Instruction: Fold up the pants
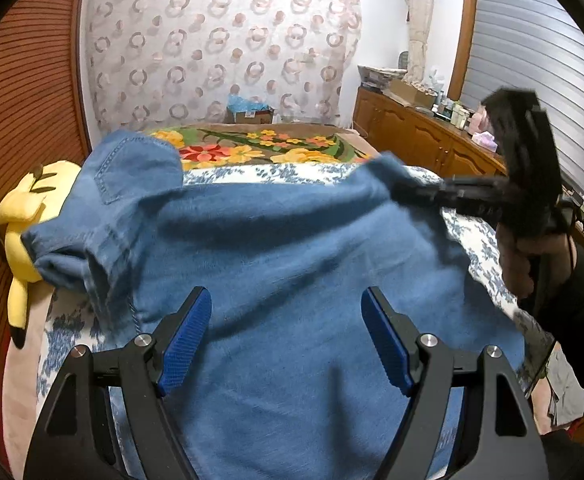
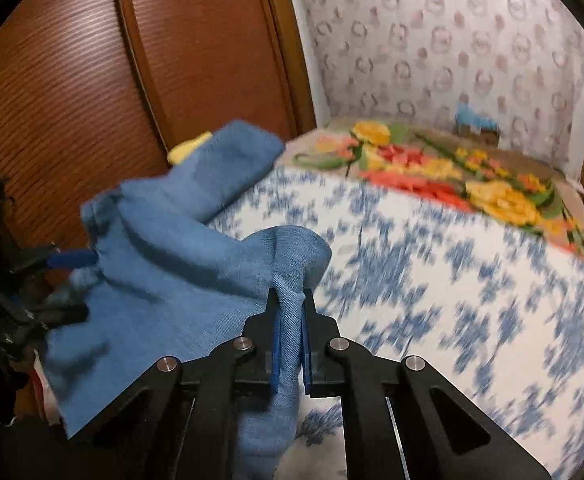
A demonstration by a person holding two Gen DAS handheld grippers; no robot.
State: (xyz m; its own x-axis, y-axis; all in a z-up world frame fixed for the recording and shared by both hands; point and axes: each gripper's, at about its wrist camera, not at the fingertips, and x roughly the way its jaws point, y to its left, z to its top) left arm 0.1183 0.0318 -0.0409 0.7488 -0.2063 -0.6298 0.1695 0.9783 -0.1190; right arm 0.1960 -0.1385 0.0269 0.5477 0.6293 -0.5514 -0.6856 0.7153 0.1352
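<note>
Blue denim pants (image 1: 276, 264) lie spread over a bed covered by a white sheet printed with blue flowers (image 2: 431, 280), with a brown blanket bearing yellow and red flowers (image 1: 260, 148) farther back. In the right wrist view, the right gripper (image 2: 290, 304) is clenched on a bunched fold of the denim, its blue pads pressing the cloth from both sides, and the fabric rises in a hump just beyond the fingertips. The left wrist view shows the same black tool at the right edge of the pants, blurred, with the hand (image 1: 531, 264) that carries it below. The left gripper (image 1: 286, 320) hangs over the middle of the pants with its jaws spread wide and nothing pinched between the blue pads; whether they touch the cloth beneath cannot be told. A back pocket shows on the part of the pants at the far left, next to a yellow plush toy (image 1: 28, 216) lying against the slatted brown wooden door (image 2: 72, 80).
</note>
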